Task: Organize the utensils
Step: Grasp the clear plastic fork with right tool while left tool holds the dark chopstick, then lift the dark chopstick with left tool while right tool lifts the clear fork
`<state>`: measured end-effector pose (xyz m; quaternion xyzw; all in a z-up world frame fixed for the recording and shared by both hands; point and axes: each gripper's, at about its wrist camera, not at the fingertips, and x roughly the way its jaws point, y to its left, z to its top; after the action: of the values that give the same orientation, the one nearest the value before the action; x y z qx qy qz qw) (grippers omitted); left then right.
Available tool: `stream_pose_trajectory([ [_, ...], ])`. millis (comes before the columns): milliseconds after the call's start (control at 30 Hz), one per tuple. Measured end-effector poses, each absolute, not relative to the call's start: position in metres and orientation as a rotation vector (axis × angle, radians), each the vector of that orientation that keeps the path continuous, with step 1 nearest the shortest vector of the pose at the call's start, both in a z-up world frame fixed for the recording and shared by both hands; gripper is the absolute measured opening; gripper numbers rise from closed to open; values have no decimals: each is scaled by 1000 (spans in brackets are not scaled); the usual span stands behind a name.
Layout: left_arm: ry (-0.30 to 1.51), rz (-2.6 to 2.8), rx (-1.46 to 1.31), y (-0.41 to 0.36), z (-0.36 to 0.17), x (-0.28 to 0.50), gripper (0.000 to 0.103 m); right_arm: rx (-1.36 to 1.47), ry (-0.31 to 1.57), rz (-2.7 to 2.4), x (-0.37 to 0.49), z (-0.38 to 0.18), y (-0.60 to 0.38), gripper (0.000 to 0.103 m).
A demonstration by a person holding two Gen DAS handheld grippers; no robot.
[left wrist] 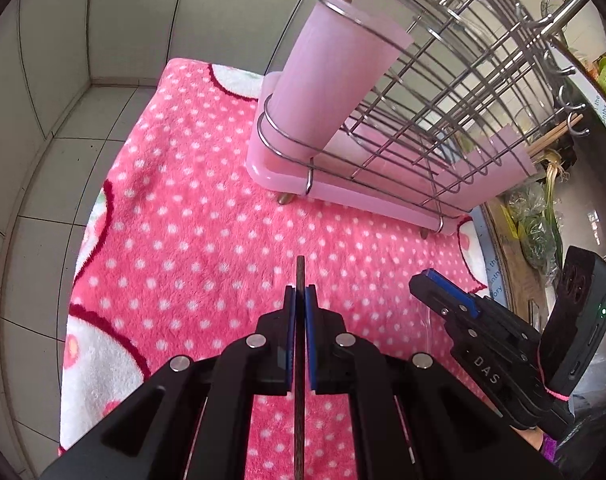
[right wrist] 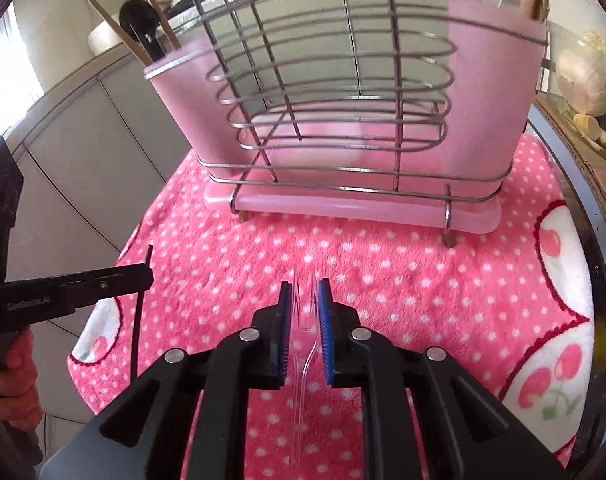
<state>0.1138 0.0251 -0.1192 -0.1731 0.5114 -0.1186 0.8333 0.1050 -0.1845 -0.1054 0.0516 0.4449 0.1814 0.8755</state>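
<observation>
A dark chopstick (left wrist: 300, 280) is clamped between the closed pads of the left gripper (left wrist: 300, 300), held near its upper end with the tip projecting a little past the fingertips and the rest trailing back beneath the gripper; in the right wrist view the same stick (right wrist: 137, 320) is seen hanging steeply, clear of the blanket. So held, the stick can be lowered endwise into a holder.

A clear plastic fork (right wrist: 305, 320) is held by the right gripper (right wrist: 305, 300), whose pads are closed onto its sides. Its tines point forward toward the rack (right wrist: 343, 120), and its handle runs back under the gripper. Both utensils are raised above the polka-dot blanket (left wrist: 183, 220) that covers the desk, near its front edge.

The rack stands toward the far edge of the blanket on a pink tray (right wrist: 355, 208). A pink cup (left wrist: 331, 72) is set in a wire ring at each end; the one at the left end (right wrist: 183, 104) already carries chopsticks and a black utensil, and the other (right wrist: 495, 80) carries wooden handles. The cups are judged to be the destinations, and the stick is likely meant for the left-end cup. Neither utensil has yet been brought over a cup.
</observation>
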Motion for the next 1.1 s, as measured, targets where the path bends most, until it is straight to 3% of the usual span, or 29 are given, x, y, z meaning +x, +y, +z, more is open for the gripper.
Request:
stream_pose_trajectory([
  [333,883,-251,-358,27,-77,90,4,199,734,388,73,-55,-217,13],
  [1100,647,-263,-346,32,3,70,4,241,544,356,62,11,-247,13],
])
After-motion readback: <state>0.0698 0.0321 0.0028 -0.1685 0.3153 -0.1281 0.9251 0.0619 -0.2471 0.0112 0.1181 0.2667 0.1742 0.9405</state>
